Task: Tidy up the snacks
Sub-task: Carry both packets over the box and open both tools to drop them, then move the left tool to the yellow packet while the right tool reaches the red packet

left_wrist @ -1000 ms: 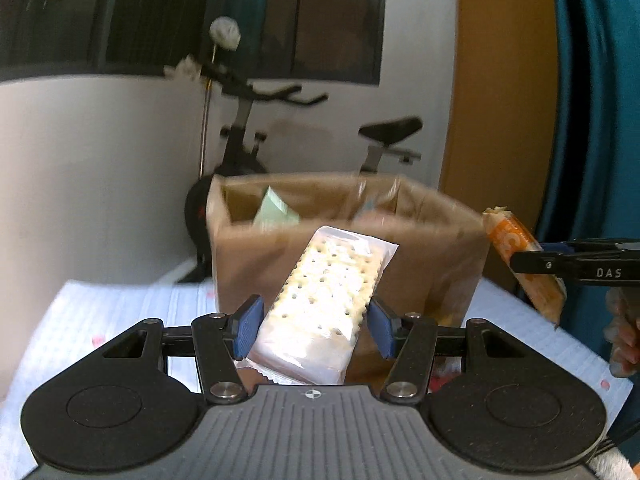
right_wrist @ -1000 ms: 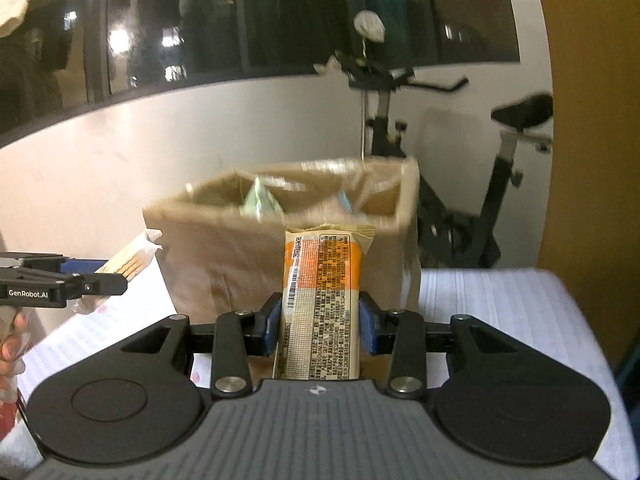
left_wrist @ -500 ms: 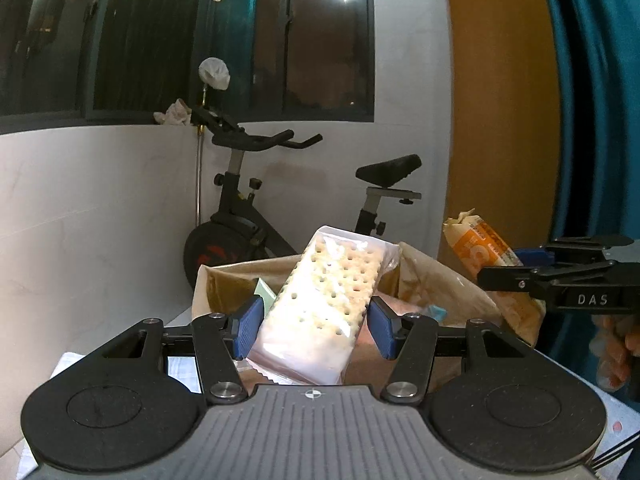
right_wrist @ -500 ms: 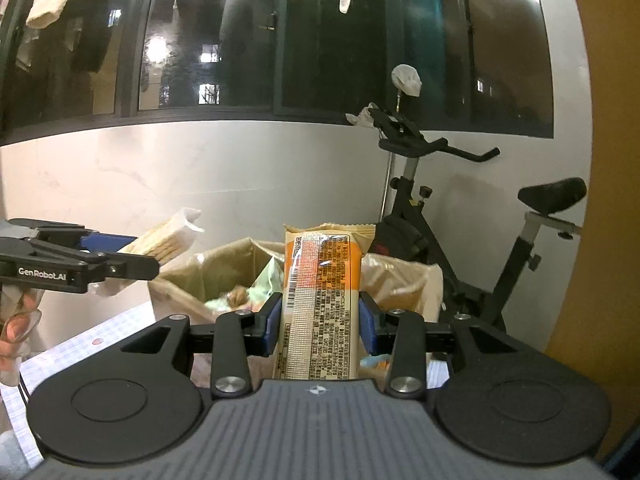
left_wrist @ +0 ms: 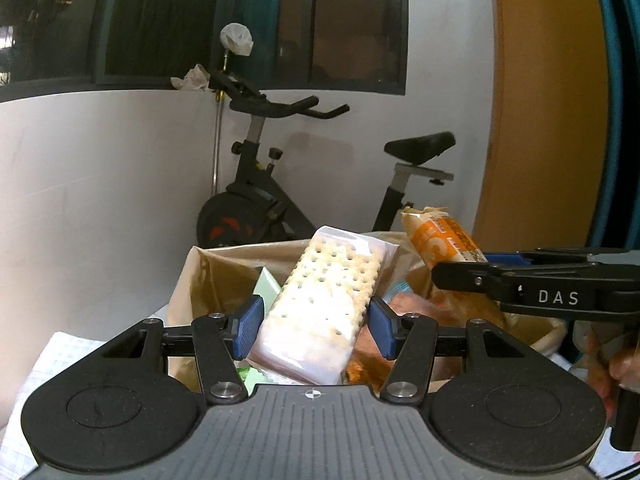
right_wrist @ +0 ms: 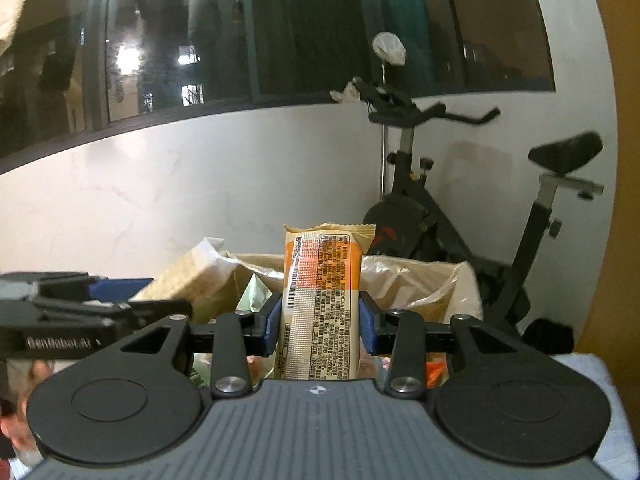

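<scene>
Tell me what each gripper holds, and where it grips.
The left gripper holds a cracker pack by its long sides, near the lower end. The right gripper holds an orange bar by its long sides, about midway.

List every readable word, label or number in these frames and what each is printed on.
"DAS": side of the right tool, seen from the left wrist.
"GenRobot.AI", blurred: side of the left tool, seen from the right wrist.
Orange snack bar: barcode and dense print, too small to read.
Cracker pack: no text visible.

We now hold both packets over the open brown paper bag (left_wrist: 208, 276), its contents visible, no longer facing its front.
</scene>
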Demonstrator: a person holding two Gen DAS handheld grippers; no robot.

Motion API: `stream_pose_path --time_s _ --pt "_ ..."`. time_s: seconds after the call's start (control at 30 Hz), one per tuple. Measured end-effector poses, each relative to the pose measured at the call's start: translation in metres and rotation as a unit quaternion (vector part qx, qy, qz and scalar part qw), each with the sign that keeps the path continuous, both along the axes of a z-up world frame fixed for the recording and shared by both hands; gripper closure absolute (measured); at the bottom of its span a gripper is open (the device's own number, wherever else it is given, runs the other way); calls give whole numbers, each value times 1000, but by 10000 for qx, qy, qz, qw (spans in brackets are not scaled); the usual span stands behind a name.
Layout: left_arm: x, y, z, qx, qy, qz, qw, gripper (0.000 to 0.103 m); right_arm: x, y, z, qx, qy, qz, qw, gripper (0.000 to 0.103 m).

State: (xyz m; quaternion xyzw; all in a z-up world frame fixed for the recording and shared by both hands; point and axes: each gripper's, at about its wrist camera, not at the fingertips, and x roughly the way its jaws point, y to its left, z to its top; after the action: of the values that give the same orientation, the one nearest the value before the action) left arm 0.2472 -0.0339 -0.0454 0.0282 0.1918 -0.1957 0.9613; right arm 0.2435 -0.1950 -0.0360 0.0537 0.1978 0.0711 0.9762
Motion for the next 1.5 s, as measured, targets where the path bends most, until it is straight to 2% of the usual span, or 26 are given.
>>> stream_pose_path --time_s 0.23,0.37,0.43,0.5,1.0,1.27,1.5 --pt "15 0 -6 32 78 195 9998 43 22 3 -12 164 292 -76 9994 62" --pt "16 -4 -5 259 9 214 9994 43 27 6 -15 38 409 -30 9992 62" --pt "12 -3 -3 317 -14 174 9993 39 25 9 -16 -49 419 -21 9991 60" --pt "8 0 0 318 -19 189 9993 28 20 10 -15 -146 347 -35 9993 56" --pt "-37 39 8 78 338 426 9985 28 -43 2 -1 -329 40 -40 9994 53" --pt "-67 54 7 -17 243 449 9987 29 -77 -8 -8 -277 19 -200 9994 53" --pt "-95 65 -4 -362 158 683 9969 29 -105 -10 -19 -257 46 -339 9991 53"
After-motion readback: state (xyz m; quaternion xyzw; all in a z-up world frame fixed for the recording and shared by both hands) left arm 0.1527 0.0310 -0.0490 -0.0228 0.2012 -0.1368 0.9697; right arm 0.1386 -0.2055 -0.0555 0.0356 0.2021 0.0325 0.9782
